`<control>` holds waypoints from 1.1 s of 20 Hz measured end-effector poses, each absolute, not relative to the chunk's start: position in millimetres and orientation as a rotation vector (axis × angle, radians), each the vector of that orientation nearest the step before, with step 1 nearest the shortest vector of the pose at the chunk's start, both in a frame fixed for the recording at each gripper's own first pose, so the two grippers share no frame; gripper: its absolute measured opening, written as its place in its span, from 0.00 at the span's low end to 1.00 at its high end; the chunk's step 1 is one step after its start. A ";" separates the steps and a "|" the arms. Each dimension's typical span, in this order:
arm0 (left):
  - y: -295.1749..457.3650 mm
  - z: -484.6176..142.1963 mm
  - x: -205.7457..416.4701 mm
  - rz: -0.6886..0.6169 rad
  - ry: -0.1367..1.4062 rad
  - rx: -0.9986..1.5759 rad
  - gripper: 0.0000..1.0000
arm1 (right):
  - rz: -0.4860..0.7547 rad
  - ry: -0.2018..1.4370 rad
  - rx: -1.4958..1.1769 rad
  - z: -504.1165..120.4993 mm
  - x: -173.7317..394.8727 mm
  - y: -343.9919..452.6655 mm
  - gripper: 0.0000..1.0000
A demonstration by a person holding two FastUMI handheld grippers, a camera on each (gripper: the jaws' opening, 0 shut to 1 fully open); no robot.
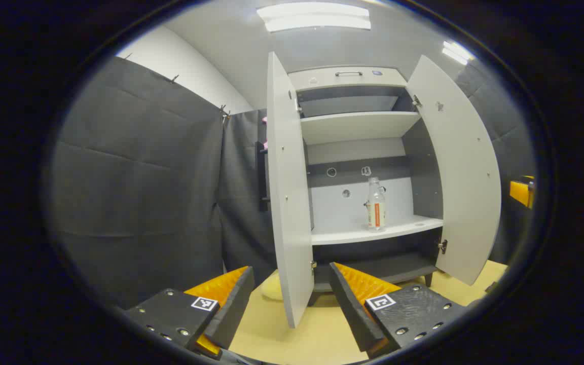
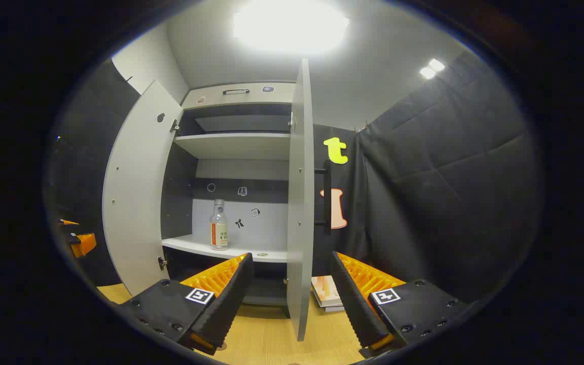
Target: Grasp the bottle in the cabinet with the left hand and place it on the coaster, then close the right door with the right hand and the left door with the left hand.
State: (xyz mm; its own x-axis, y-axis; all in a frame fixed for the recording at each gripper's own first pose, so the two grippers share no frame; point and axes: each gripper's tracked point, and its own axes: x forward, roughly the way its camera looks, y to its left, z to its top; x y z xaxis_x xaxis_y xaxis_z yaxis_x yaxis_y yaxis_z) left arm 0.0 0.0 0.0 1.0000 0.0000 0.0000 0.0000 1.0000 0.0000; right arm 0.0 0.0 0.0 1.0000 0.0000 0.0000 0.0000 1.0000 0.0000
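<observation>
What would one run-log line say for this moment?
bottle: upright on cabinet shelf | both doors open | left gripper: open | right gripper: open

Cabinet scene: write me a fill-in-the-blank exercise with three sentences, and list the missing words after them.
1. Both doors of the cabinet stand ____.
2. The bottle stands ____ on the cabinet's lower shelf.
3. The left gripper and the right gripper each have their fingers ____, holding nothing.

Missing words: open; upright; apart
</observation>
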 end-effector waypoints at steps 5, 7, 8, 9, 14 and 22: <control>0.2 4.1 -4.6 0.012 -0.008 0.005 0.89 | 0.001 -0.006 0.006 1.7 -1.1 -1.7 0.97; -1.2 3.2 -5.9 0.011 -0.006 0.002 0.90 | -0.003 -0.007 0.009 1.8 -1.8 -2.1 0.97; -1.6 2.6 -7.0 0.011 -0.006 0.004 0.90 | -0.004 -0.006 0.010 2.1 -2.2 -2.1 0.97; -2.3 3.7 -7.2 0.010 -0.006 0.006 0.90 | -0.004 -0.004 0.011 1.1 -1.4 -1.9 0.97; -8.4 4.7 -7.0 -0.001 -0.008 0.010 0.89 | -0.012 0.000 0.008 1.1 -0.1 -1.2 0.97; -14.8 10.0 -1.4 -0.020 -0.008 0.008 0.90 | -0.021 0.002 0.012 0.2 -0.6 -2.4 0.97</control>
